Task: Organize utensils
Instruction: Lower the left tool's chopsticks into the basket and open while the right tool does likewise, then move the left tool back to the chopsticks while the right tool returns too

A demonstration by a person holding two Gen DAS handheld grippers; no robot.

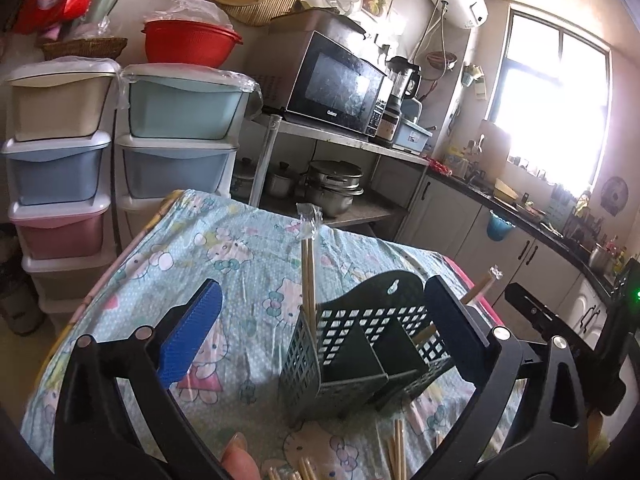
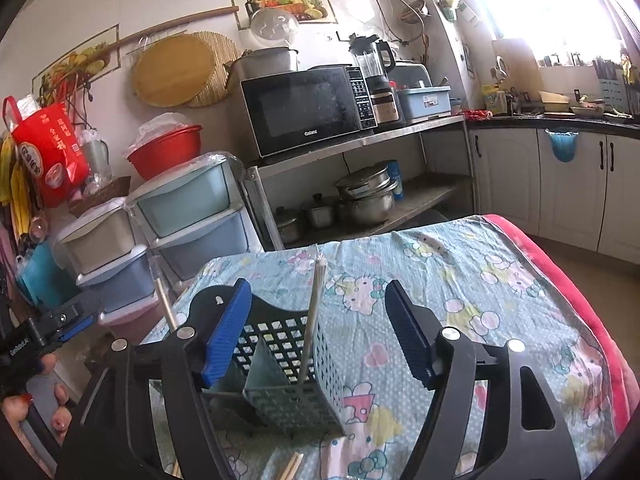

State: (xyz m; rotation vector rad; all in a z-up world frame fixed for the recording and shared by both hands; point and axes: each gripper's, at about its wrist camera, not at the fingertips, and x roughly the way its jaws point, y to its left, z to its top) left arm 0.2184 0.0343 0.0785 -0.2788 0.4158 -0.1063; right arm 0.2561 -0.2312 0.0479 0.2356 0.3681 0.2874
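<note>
A dark green lattice utensil holder [image 1: 360, 356] with a divider stands on the Hello Kitty tablecloth [image 1: 240, 264]; it also shows in the right wrist view [image 2: 280, 364]. A wrapped pair of chopsticks [image 1: 308, 280] stands upright in its left compartment, and another pair [image 1: 478, 290] leans in its right one. In the right wrist view one wrapped pair [image 2: 314, 312] stands in the holder. Loose chopsticks [image 1: 396, 452] lie on the cloth in front. My left gripper [image 1: 324, 332] is open and empty, above the holder. My right gripper [image 2: 316, 332] is open and empty, over the holder.
Stacked plastic drawers [image 1: 60, 168] stand left of the table. A metal rack holds a microwave [image 1: 336, 88] and pots [image 1: 332, 188]. White cabinets [image 1: 520, 256] and a countertop run to the right under a bright window. The tablecloth's red edge [image 2: 568, 280] is at right.
</note>
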